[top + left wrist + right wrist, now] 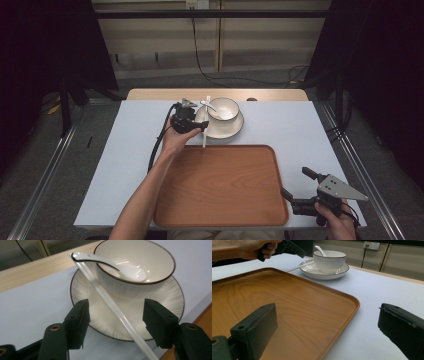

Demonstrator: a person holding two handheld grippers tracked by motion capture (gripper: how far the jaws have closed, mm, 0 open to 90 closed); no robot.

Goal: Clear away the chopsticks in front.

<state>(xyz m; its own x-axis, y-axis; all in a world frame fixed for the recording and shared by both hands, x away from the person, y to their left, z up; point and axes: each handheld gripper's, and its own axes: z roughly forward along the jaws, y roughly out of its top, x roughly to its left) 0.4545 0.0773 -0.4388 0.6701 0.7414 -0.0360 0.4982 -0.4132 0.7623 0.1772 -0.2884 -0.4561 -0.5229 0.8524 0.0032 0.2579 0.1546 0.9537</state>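
One chopstick [113, 308] between left gripper [116, 322] jaws

tray [220, 200]: wooden, near table edge | socket [371, 245]: on back wall | cable [200, 60]: hangs below it

Left claw [199, 116] reached out on a stretched forearm, jaws part-open, nothing pinched. Right claw [296, 186] held low, jaws wide.
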